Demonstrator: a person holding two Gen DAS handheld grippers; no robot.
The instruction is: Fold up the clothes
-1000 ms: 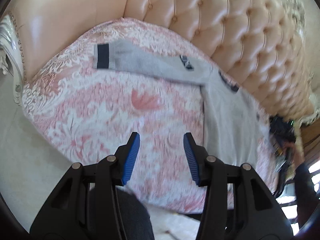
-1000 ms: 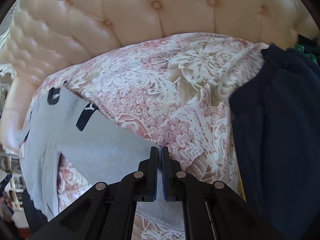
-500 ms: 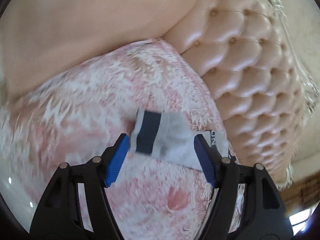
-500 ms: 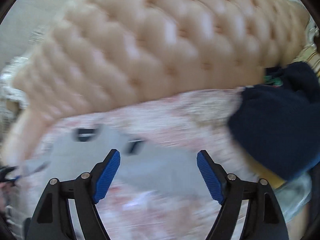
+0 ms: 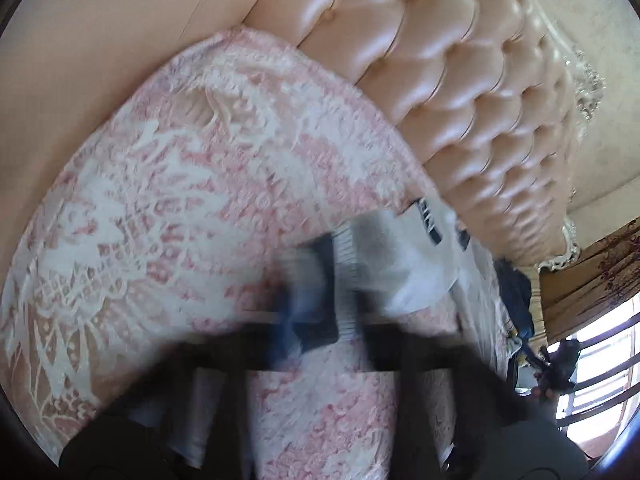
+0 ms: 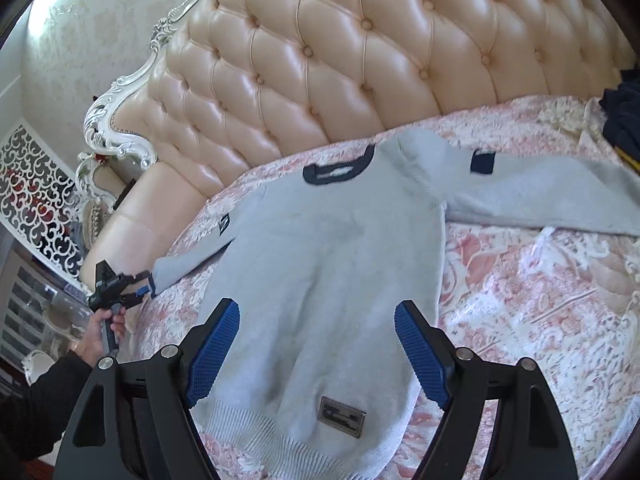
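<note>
A light grey sweater (image 6: pixel 328 248) with a navy collar (image 6: pixel 340 170) lies flat on the pink patterned cover (image 6: pixel 520 300). Its right sleeve (image 6: pixel 540 196) stretches out to the right. My right gripper (image 6: pixel 316 312) is open above the lower body of the sweater, near the hem label (image 6: pixel 342 416). The left sleeve (image 6: pixel 188 260) runs down to my left gripper (image 6: pixel 146 284), held by a person's hand (image 6: pixel 100 332). In the blurred left wrist view, my left gripper (image 5: pixel 324 320) has closed in on the navy and white cuff (image 5: pixel 324 280).
The tufted cream leather back (image 6: pixel 340 60) rises right behind the sweater. A dark navy garment (image 6: pixel 624 116) lies at the far right of the seat. The cushioned arm (image 6: pixel 132 220) bounds the left side. A window (image 5: pixel 600 344) shows beyond.
My left gripper moved onto the sleeve cuff and its fingers came together around it. My right gripper, shut on the grey fabric a second ago, opened and drew back over the sweater's hem.
</note>
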